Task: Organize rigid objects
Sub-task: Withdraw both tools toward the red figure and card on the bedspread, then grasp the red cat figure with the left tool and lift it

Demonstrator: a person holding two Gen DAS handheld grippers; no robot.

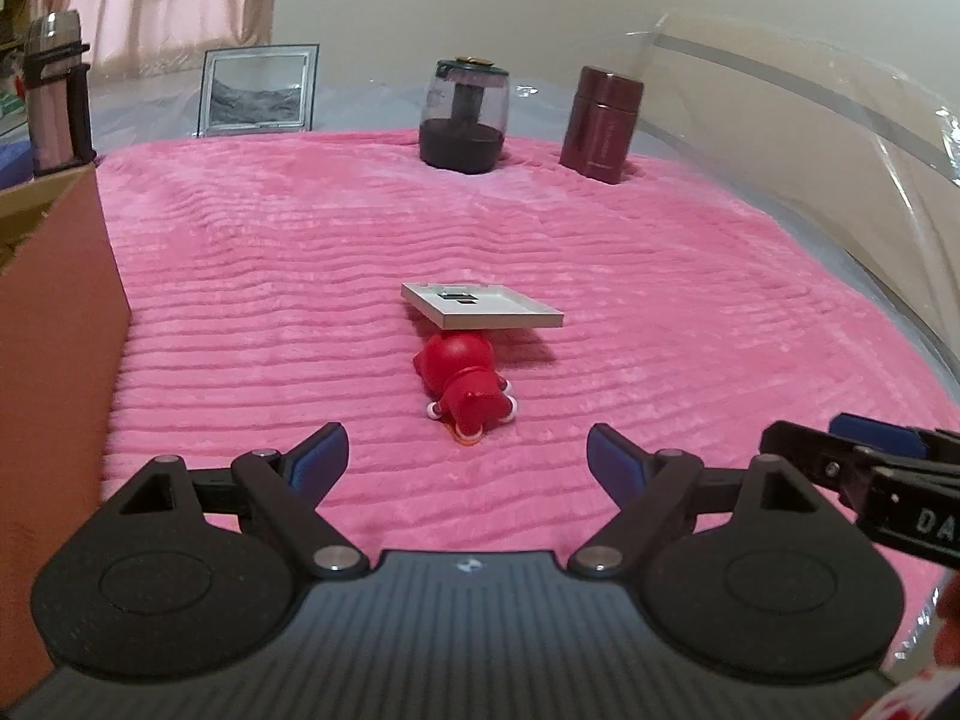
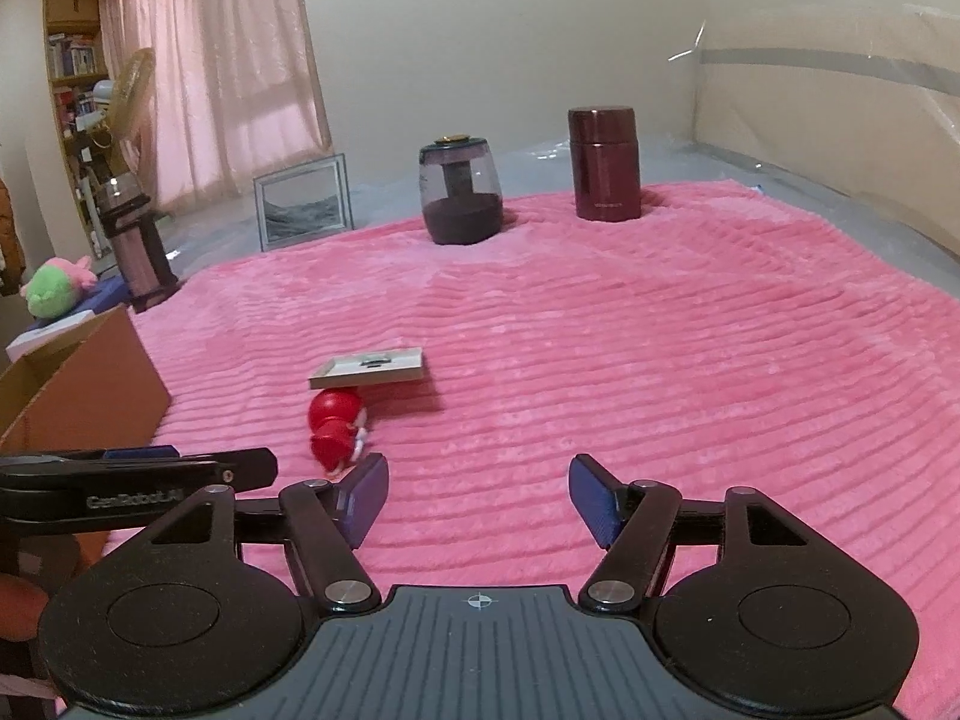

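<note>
A red toy figure [image 1: 467, 387] lies on the pink blanket [image 1: 660, 300], its head under one edge of a small white square frame [image 1: 480, 305]. My left gripper [image 1: 467, 459] is open and empty, just short of the figure. My right gripper [image 2: 477, 495] is open and empty; the figure [image 2: 336, 429] and frame [image 2: 369, 367] sit ahead to its left. Its fingers [image 1: 864, 450] show at the right edge of the left wrist view. At the back stand a dark jar [image 1: 465, 114], a maroon canister [image 1: 603, 123] and a picture frame [image 1: 258, 90].
A cardboard box [image 1: 54, 324] stands at the blanket's left edge. A steel flask [image 1: 57, 90] stands behind it. Clear plastic sheeting [image 1: 840, 138] borders the right side. A green plush toy [image 2: 54, 291] and a bookshelf [image 2: 72, 60] lie off to the left.
</note>
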